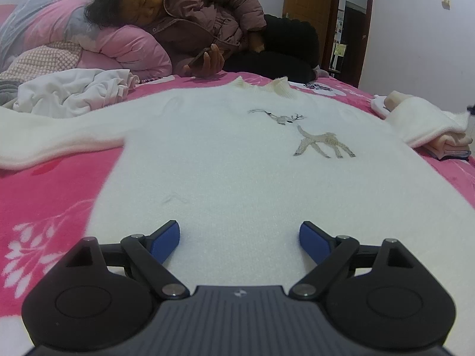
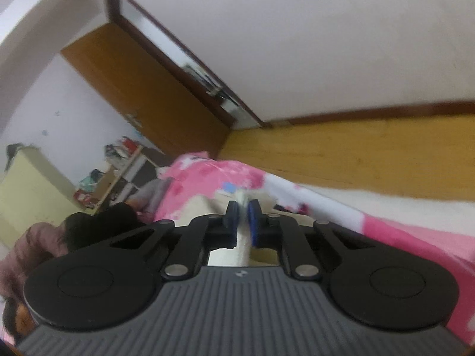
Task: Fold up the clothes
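Note:
A white fluffy sweater (image 1: 225,160) with a deer design (image 1: 322,144) lies spread flat on the pink bed cover (image 1: 50,195), collar away from me. Its left sleeve (image 1: 50,136) stretches out to the left; its right sleeve (image 1: 421,121) lies over folded clothes at the right. My left gripper (image 1: 239,237) is open just above the sweater's lower body, holding nothing. In the tilted, blurred right wrist view my right gripper (image 2: 242,216) is shut on a strip of white fabric (image 2: 243,246), apparently the sweater, lifted above the bed.
A person (image 1: 190,20) in a brown puffer jacket lies at the bed's far side with a phone. Crumpled white clothes (image 1: 77,92) lie at the far left, a folded stack (image 1: 445,145) at the right edge. A wooden door (image 1: 308,9) and wooden floor (image 2: 356,151) are beyond.

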A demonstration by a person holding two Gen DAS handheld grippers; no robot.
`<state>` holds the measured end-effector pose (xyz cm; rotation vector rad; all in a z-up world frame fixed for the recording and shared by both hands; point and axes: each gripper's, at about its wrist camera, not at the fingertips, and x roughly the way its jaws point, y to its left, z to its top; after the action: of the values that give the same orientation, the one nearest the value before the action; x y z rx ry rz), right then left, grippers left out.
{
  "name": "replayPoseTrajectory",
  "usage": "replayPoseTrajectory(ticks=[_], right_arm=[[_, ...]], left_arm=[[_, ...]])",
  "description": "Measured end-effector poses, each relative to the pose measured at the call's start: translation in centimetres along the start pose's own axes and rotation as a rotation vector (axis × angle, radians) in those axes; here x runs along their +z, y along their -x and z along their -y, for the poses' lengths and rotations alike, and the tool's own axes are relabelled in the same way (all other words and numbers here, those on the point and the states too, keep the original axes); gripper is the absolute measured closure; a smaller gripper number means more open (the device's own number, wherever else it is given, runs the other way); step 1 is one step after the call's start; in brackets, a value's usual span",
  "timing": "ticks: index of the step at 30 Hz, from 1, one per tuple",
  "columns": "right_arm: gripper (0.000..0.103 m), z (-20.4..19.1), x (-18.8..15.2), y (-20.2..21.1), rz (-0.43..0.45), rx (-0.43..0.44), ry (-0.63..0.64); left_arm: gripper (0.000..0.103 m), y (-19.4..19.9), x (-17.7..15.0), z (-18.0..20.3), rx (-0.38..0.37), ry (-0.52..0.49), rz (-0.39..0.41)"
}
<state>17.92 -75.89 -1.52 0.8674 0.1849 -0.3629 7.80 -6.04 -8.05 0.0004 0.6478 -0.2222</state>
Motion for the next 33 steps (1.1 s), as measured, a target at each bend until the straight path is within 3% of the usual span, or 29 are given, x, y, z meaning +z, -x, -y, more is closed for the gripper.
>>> replayPoseTrajectory(ticks=[5, 11, 14, 15, 20, 26, 29, 33], right_arm=[[0.097, -7.0, -0.3, 2.6, -0.023, 0.149, 0.133], [0.097, -16.0, -2.7, 4.5, -0.081, 0.331, 0.232], [0.097, -20.4, -4.9, 5.4, -0.132, 0.416, 0.25], [0.097, -21.7, -5.8, 5.5, -0.153, 0.441, 0.25], [0.097, -28.4, -10.7, 5.8, -0.262, 0.557, 0.26], [0.097, -36.3, -19.2, 6.0, -0.407, 0.654, 0.276], [0.097, -39.6, -24.7, 5.5, -0.491, 0.676, 0.304], [0.097, -42.4, -34.3, 4.0, -0.601, 0.668, 0.388]], left_arm=[[0.017, 0.5, 2.4, 0.7, -0.042, -0.043, 0.016], [0.017, -3.4, 7.4, 4.3, -0.061, -0.223, 0.044], [0.018, -7.4, 7.5, 5.2, -0.057, -0.258, -0.049], [0.018, -8.5, 7.1, 5.2, -0.064, -0.252, -0.085], [0.019, -8.5, 6.7, 2.9, -0.125, -0.122, -0.087], [0.021, -4.6, 7.1, -3.8, -0.136, 0.086, -0.002], [0.021, -2.4, 6.9, -7.5, -0.122, 0.169, 0.043], [0.021, -1.0, 5.9, -10.8, -0.101, 0.202, 0.045]])
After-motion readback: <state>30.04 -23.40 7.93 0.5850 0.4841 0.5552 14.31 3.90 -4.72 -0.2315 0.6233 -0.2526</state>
